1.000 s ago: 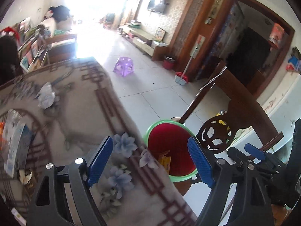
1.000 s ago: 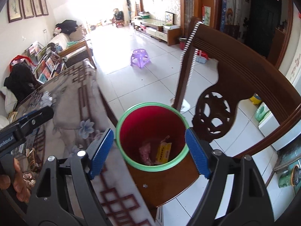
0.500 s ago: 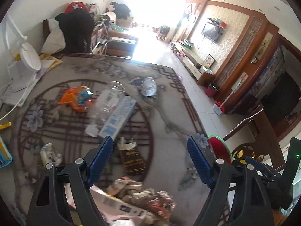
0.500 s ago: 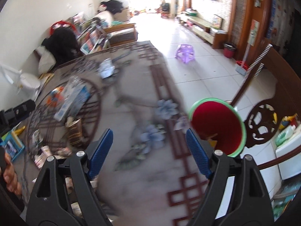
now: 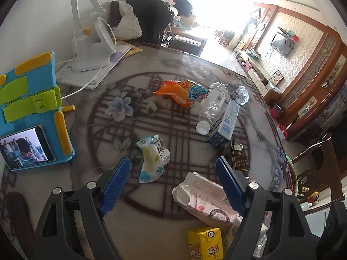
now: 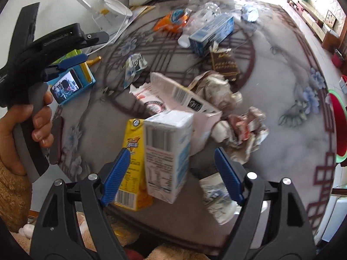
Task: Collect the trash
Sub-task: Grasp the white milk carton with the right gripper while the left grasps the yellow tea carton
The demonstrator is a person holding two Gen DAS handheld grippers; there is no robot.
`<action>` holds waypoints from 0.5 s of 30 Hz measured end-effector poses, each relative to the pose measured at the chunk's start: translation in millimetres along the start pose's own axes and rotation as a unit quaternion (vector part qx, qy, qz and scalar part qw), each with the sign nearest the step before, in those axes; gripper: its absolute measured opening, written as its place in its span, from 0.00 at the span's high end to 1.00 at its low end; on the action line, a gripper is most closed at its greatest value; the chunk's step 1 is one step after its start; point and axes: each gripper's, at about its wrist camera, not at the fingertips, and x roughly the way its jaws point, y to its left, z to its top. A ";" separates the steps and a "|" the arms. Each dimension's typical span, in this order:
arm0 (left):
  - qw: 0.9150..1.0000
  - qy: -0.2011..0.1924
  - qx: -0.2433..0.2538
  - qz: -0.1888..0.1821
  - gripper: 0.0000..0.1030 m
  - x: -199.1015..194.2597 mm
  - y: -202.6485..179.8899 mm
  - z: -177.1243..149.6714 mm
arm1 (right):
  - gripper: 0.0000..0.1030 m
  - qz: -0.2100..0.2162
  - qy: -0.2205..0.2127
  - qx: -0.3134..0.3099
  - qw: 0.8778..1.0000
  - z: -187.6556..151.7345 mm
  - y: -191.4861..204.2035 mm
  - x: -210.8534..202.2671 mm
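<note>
Trash lies scattered on the patterned table. My left gripper point(image 5: 173, 184) is open and empty above a crumpled white-blue wrapper point(image 5: 153, 158) and a torn pink-white carton point(image 5: 203, 197). My right gripper point(image 6: 171, 177) is open and empty, with an upright white-blue carton point(image 6: 167, 153) and a yellow juice box point(image 6: 132, 164) between its fingers, untouched. A clear bottle point(image 5: 213, 106), a blue-white carton point(image 5: 225, 125), an orange snack bag point(image 5: 177, 92) and a brown box point(image 5: 240, 160) lie farther off. The red bin with a green rim point(image 6: 338, 130) stands off the table's right edge.
A blue stand holding a phone point(image 5: 28, 145) and a white lamp point(image 5: 86, 43) sit at the table's left. Crumpled paper point(image 6: 245, 130) lies right of the cartons. The left gripper's body and the hand on it point(image 6: 28, 112) show at the left of the right wrist view.
Both grippers have swung away from the red bin and back over the table. They now face the scattered trash, still open and empty.
</note>
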 end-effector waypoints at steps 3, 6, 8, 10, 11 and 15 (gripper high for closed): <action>1.000 0.006 0.004 -0.005 0.26 -4.4 2.6 -7.9 | 0.24 0.000 0.008 0.020 1.000 -0.5 4.2 11.6; 1.000 0.014 0.006 -0.005 0.26 -8.9 8.7 -19.3 | 0.34 -0.014 0.017 0.045 0.999 -1.1 4.4 25.1; 1.000 0.023 0.006 -0.008 0.26 -9.7 11.8 -27.3 | 0.47 -0.021 0.021 0.056 0.998 -2.5 5.6 31.4; 0.999 0.038 0.008 -0.010 0.26 -7.5 13.2 -35.9 | 0.58 -0.036 0.021 0.056 0.998 -3.5 7.5 33.7; 0.999 0.045 0.008 -0.013 0.26 -6.9 13.0 -39.4 | 0.58 -0.043 0.017 0.055 0.997 -2.9 7.9 33.6; 0.997 0.073 0.030 -0.028 0.27 -4.1 2.2 -56.0 | 0.60 -0.058 -0.034 0.049 0.997 4.4 9.4 9.5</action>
